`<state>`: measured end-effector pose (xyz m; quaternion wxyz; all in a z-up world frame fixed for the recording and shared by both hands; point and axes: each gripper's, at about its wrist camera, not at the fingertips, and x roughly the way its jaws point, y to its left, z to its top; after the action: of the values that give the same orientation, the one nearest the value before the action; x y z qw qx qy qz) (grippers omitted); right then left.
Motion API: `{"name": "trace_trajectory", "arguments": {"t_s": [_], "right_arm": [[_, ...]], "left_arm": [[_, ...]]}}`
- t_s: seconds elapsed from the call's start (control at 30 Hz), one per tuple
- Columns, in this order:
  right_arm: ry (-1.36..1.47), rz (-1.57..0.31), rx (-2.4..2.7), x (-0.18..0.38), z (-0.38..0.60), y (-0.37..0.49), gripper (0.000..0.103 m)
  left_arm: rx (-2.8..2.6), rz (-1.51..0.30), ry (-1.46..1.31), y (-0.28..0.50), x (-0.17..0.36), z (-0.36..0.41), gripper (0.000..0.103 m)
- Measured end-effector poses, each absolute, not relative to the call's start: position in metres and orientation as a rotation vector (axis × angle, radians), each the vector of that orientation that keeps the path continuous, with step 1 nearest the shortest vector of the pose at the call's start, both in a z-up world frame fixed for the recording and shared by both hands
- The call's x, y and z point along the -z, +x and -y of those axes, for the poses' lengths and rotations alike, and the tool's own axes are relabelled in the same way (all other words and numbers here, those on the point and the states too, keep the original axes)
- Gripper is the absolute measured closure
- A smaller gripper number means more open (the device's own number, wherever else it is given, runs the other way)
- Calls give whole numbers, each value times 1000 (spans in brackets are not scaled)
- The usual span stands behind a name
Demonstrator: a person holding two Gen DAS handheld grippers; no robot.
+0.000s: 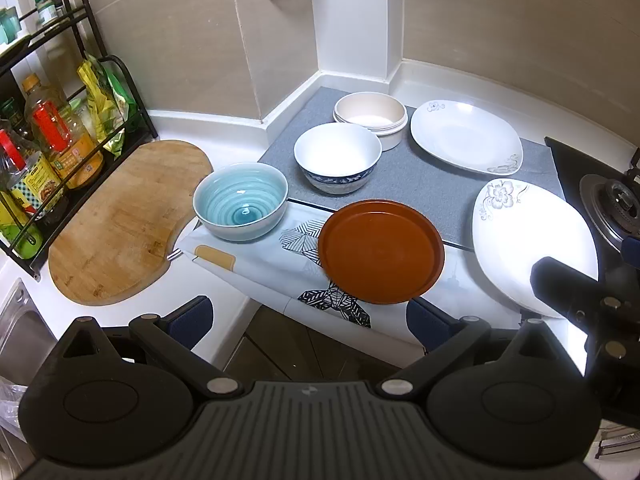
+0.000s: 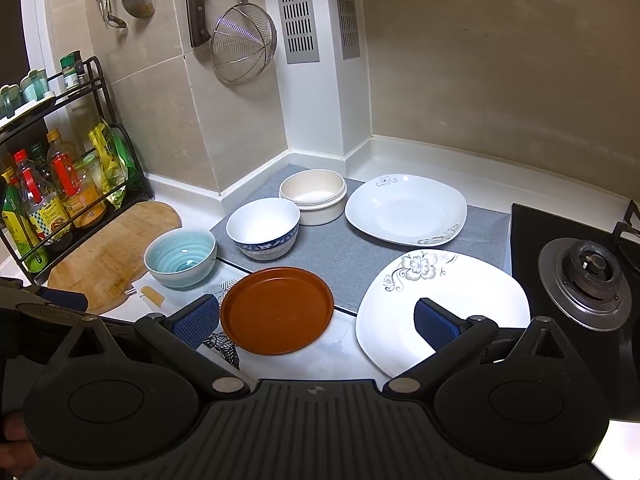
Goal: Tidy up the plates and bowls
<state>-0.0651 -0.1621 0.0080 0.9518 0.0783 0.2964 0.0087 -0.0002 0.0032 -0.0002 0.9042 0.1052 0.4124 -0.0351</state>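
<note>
A brown plate [image 1: 381, 251] [image 2: 277, 315] lies on the counter in front of both grippers. A teal bowl [image 1: 241, 200] [image 2: 180, 257] stands to its left. A white bowl with a blue band [image 1: 338, 158] [image 2: 263, 227] and a beige bowl [image 1: 370, 118] [image 2: 313, 197] stand behind on a grey mat [image 1: 432, 188]. A white floral plate [image 1: 466, 136] [image 2: 405, 209] lies at the back right, a second one [image 1: 532, 240] [image 2: 440, 300] at the near right. My left gripper [image 1: 310, 322] is open and empty, short of the brown plate. My right gripper [image 2: 316, 322] is open and empty above the counter's front.
A wooden cutting board [image 1: 124, 224] [image 2: 112, 256] lies left, beside a black rack of bottles [image 1: 48, 152] [image 2: 52, 200]. A gas burner [image 1: 612, 208] [image 2: 588, 276] is at the right. A patterned cloth [image 1: 256, 256] lies under the teal bowl and brown plate. Utensils and a strainer [image 2: 244, 44] hang on the wall.
</note>
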Motion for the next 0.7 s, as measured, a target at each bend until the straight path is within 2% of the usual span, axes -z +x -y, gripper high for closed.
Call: {"name": "trace_trajectory", "arguments": {"t_s": [0.7], "right_arm": [[205, -597, -24, -6, 166, -56, 0]], "left_arm": [[103, -862, 161, 11, -1, -3, 0]]}}
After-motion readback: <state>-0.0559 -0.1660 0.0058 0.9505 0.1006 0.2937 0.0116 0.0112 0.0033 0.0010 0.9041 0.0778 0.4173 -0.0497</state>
